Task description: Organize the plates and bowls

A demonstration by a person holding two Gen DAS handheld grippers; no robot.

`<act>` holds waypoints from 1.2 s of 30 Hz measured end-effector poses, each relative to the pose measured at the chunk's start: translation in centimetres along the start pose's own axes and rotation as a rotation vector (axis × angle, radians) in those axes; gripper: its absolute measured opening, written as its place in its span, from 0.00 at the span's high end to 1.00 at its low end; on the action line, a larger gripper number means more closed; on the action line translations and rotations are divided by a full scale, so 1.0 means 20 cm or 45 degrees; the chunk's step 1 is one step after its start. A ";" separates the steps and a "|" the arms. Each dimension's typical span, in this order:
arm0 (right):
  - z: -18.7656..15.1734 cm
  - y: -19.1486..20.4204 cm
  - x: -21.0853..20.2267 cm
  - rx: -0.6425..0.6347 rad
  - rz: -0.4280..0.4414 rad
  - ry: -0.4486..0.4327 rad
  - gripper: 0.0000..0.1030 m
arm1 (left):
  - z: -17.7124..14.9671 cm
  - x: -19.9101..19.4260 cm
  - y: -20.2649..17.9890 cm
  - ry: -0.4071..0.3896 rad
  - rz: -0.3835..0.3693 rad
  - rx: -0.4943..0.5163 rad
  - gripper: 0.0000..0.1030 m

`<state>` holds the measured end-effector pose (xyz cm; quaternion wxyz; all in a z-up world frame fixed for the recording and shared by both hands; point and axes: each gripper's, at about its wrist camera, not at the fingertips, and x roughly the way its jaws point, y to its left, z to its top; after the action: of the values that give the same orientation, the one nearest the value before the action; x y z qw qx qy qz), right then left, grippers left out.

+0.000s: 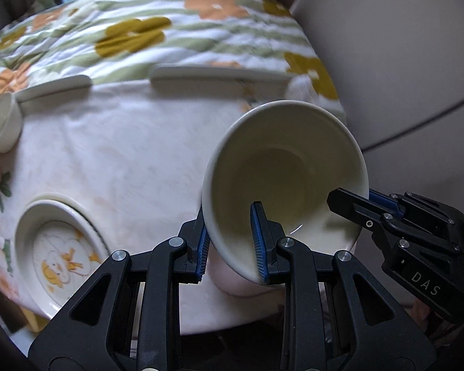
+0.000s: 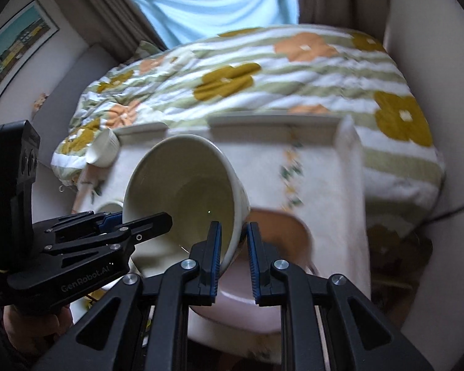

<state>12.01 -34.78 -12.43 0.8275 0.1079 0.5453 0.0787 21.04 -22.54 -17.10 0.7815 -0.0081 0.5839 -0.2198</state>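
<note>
Cream bowl [image 1: 286, 182] tilted, mid-frame above the tabletop [image 1: 123, 160]. Left hand-held gripper [image 1: 232, 244] clamps its near-left rim; right hand-held gripper [image 2: 234, 255] pinches the opposite rim. Patterned bowl [image 1: 58, 256] lower left.

The quilt [image 2: 294, 71] beyond the right gripper [image 2: 233, 256] is smeared by motion blur, so its flowers lose their edges, and the brown thing [image 2: 281, 225] just past that gripper's fingertips is too blurred to name. The tilted bowl [image 1: 286, 182] hides the outer finger of each gripper behind its wall, and hides whatever lies under it. Below and to the left of the left gripper [image 1: 232, 244], the duck-print dish [image 1: 58, 247] is cut off by the picture's dark rim.
</note>
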 end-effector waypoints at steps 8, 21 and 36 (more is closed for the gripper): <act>-0.19 -0.17 0.11 0.160 -0.016 0.072 0.85 | -0.05 0.19 -0.08 0.146 0.030 0.143 0.79; -0.30 -0.20 0.30 0.276 -0.039 0.158 0.85 | -0.03 0.41 -0.04 0.251 0.069 0.209 0.79; -0.30 -0.17 0.29 0.257 -0.108 0.149 0.85 | -0.02 0.42 -0.06 0.223 0.125 0.250 0.78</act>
<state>8.74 -36.08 -20.75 0.7817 0.1627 0.6020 -0.0057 22.12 -26.54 -24.52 0.7344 0.1161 0.6252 -0.2372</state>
